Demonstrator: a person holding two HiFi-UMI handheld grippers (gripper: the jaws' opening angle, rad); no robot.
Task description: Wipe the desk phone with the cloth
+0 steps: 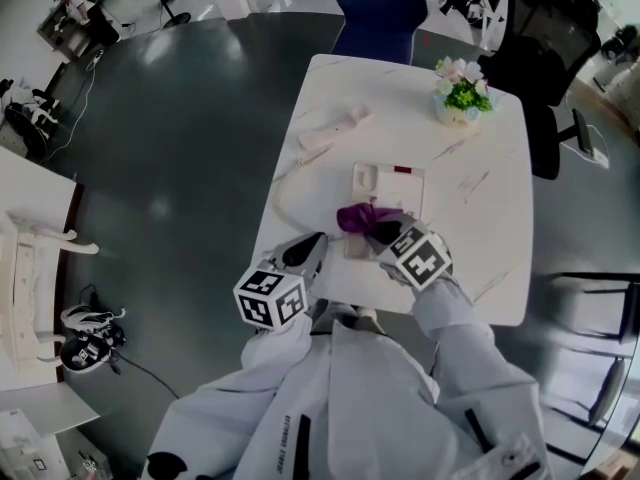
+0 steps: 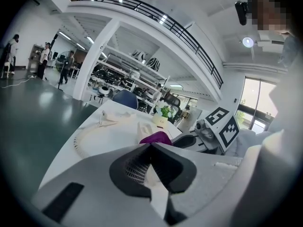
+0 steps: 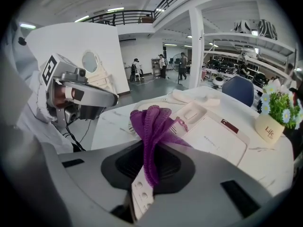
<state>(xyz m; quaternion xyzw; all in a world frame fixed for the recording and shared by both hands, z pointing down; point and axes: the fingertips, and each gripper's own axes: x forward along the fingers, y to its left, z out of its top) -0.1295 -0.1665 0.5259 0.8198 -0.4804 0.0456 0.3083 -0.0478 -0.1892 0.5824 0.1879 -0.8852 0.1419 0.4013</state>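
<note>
The white desk phone base (image 1: 388,190) lies flat on the white table (image 1: 480,238). Its handset (image 1: 335,128) rests apart at the far left, joined by a coiled cord (image 1: 282,200). My right gripper (image 1: 383,231) is shut on a purple cloth (image 1: 357,216), which hangs over the base's near edge. In the right gripper view the cloth (image 3: 151,122) bunches up from the right gripper (image 3: 148,174), just before the base (image 3: 215,138). My left gripper (image 1: 304,252) hovers at the table's near left edge; in its own view the left gripper (image 2: 154,174) looks shut, holding nothing.
A small pot of flowers (image 1: 461,96) stands at the table's far right corner. A blue chair (image 1: 380,8) and a black chair (image 1: 550,43) sit behind the table. Dark floor lies to the left, with a white desk (image 1: 25,268) beyond it.
</note>
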